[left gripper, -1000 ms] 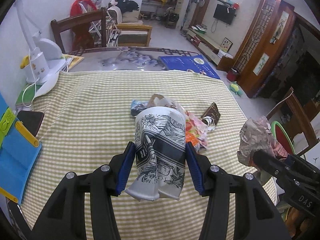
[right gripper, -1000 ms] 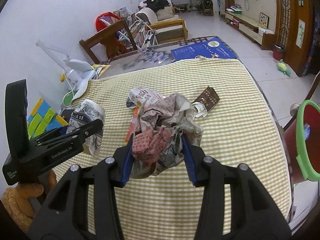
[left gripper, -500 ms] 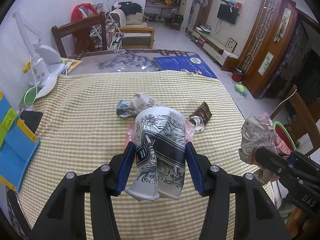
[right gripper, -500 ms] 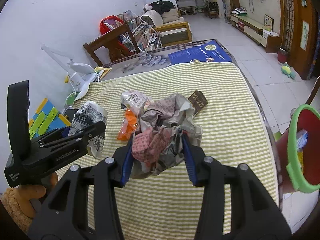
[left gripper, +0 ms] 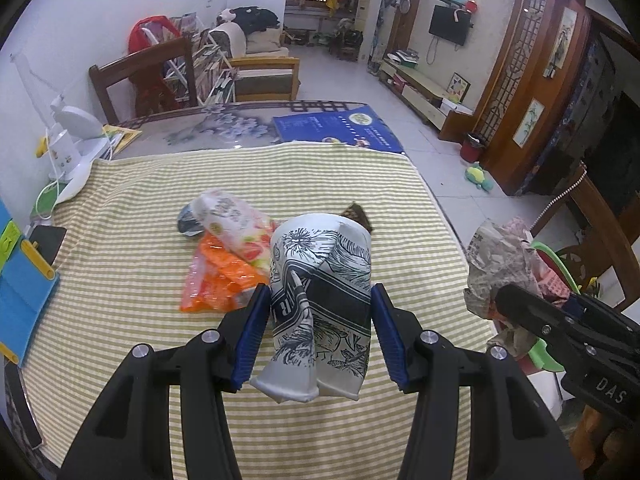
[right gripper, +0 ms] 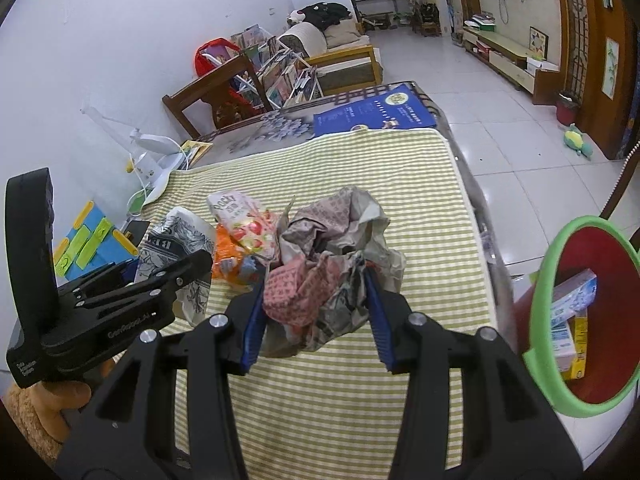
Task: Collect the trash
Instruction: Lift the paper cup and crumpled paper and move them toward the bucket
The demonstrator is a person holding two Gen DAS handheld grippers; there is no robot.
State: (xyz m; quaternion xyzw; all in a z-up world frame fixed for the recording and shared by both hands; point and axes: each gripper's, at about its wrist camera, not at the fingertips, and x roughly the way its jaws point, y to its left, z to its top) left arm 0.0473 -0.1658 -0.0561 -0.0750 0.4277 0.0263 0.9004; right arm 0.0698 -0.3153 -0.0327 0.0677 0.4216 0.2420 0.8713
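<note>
Left tool (left gripper: 318, 334) clamped on crushed cup (left gripper: 320, 304), right tool (right gripper: 314, 312) on paper wad (right gripper: 332, 264) near table edge (right gripper: 478, 240)

White lettering "DAS" stood on the black body of the right tool (left gripper: 516, 308). "GenRobot.AI" was printed on the side of the left tool (right gripper: 192, 276). "Pocky" appeared on the pink-and-white snack wrapper (right gripper: 244, 224). Large letters on the crushed paper cup (left gripper: 320, 300) were only partly legible.
</note>
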